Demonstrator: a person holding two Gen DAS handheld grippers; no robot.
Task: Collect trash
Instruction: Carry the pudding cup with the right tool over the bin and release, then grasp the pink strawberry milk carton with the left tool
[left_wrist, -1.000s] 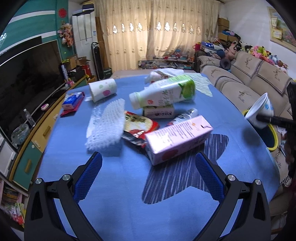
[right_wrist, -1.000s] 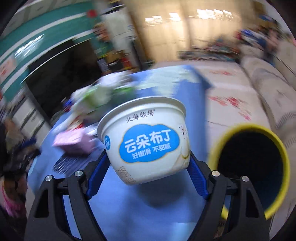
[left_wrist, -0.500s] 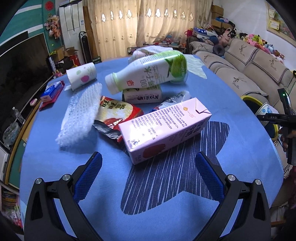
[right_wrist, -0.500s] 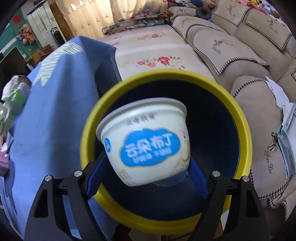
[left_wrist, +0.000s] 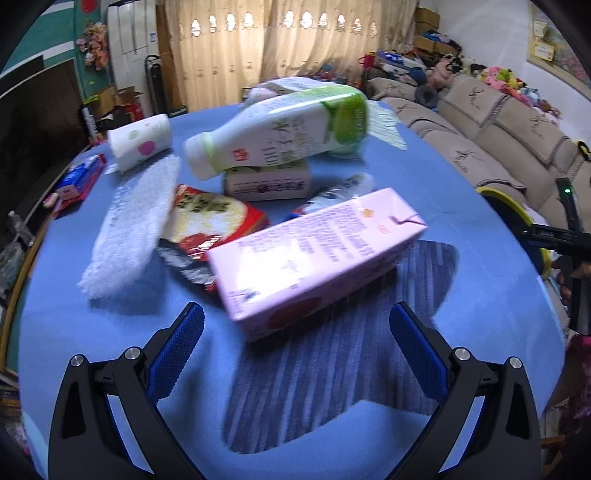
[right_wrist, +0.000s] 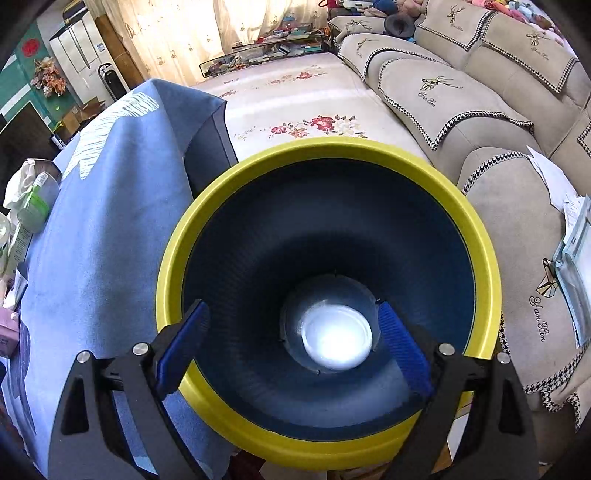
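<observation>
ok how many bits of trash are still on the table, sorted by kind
cartons: 2, the pink carton and the small beige carton
bottles: 1, the green and white bottle
cups: 1, the paper cup
wrappers: 2, the red wrapper and a silver wrapper
foam: 1, the white foam sheet
total: 7, not counting the white bundle behind the bottle or the packet at the far left edge

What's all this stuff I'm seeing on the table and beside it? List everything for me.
Pink rectangular drink carton: one, nearest the left claw.
White plastic bottle with green label: one, lying on a small beige box.
Red snack wrapper: one, mid-table.
White foam netting: one, left.
White spotted paper cup: one, far left.
Yellow-rimmed dark bin: one, beside table, white cup inside.
Blue tablecloth: one.
Left claw: open, empty.
Right claw: opening, empty, above the bin.
</observation>
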